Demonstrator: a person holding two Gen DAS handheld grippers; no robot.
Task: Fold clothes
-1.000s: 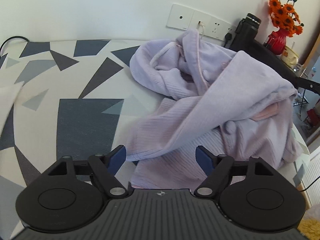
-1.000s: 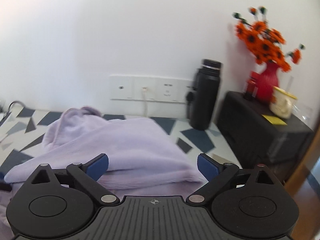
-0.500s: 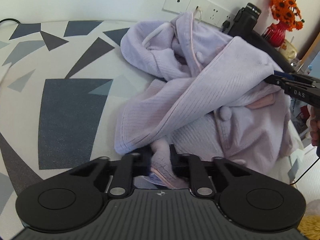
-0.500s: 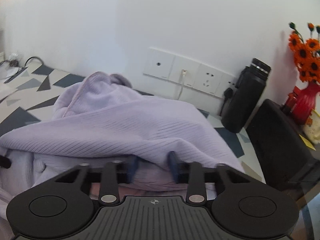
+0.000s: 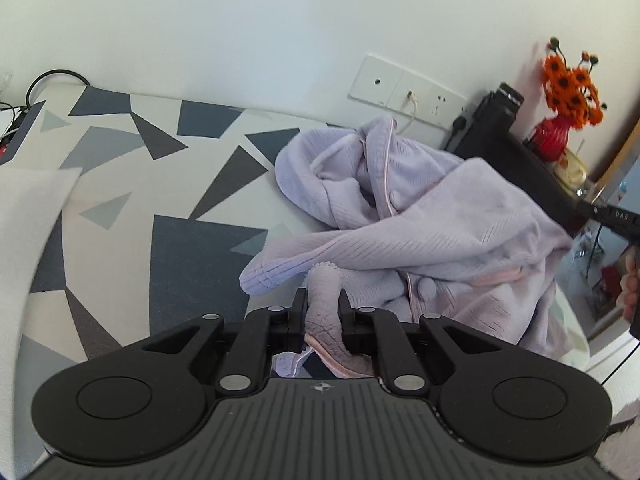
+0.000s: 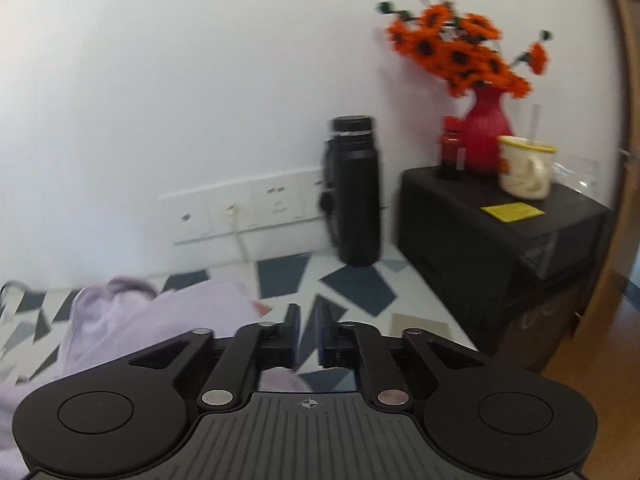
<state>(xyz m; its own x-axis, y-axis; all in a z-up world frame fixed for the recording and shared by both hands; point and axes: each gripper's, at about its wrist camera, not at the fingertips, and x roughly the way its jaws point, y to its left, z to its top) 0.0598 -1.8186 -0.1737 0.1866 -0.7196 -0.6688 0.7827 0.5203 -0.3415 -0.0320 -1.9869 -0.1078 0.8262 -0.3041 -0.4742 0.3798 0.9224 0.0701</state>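
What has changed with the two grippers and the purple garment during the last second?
The left gripper went from open to shut on a fold of the purple garment and now lifts it slightly. The right gripper also closed from wide open; half a second ago cloth lay between its fingers, now none shows there, and it has swung right. The black bottle, red vase and mug stayed put.

Lilac ribbed garment (image 5: pixel 440 216) with pink piping; bed cover (image 5: pixel 120 240) white with grey and navy triangles; black flask (image 6: pixel 356 192); red vase (image 6: pixel 486 128), orange flowers (image 6: pixel 460 48).
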